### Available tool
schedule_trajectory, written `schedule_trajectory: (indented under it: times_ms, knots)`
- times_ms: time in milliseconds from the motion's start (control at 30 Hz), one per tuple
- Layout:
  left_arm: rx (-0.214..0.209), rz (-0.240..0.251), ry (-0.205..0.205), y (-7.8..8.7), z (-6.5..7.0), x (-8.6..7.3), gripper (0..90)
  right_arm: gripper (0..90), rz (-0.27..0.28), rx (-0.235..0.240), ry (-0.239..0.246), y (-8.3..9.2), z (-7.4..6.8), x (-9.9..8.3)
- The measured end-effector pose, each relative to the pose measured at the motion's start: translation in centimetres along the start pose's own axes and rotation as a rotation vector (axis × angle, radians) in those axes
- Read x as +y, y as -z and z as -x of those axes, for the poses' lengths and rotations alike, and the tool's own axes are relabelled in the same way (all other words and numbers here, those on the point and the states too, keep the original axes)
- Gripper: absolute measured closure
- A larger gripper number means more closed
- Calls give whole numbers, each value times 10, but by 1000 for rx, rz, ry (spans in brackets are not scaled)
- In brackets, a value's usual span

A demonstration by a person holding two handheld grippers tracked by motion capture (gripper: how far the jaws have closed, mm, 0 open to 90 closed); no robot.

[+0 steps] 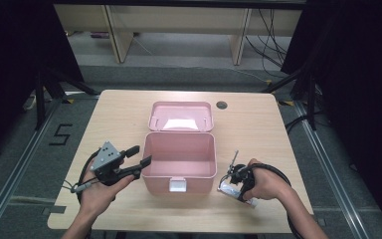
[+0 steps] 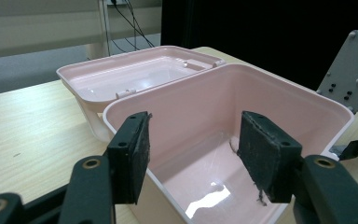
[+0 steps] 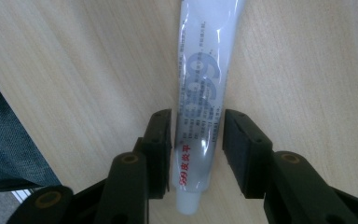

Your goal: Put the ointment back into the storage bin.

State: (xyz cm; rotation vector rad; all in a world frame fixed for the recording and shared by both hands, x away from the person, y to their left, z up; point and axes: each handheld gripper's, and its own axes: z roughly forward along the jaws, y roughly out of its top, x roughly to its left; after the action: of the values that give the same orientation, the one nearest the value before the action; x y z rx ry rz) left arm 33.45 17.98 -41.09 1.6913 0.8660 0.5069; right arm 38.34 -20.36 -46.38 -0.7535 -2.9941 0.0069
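Right gripper [image 3: 196, 140] jaws straddle a white tube [image 3: 205, 79] lying on the table [image 1: 124, 114], not yet clamped; left gripper [image 2: 193, 154] gapes, empty, beside the open, empty pink box [image 1: 179, 154]

The left hand [image 1: 97, 191] holds the left gripper [image 1: 142, 155] raised and level, pointing toward the table's middle, its black padded jaws spread wide with nothing between them. The right hand [image 1: 263, 181] tips the right gripper [image 3: 196, 135] steeply downward, jaws parted; their pads seem just short of pressing.
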Motion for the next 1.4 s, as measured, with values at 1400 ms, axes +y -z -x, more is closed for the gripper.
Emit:
schedule_trajectory:
  times_ms: [1400]
  knots:
    - [-6, -11, -8, -1, 0, -2, 434, 698, -15, 25, 37, -6, 3, -2]
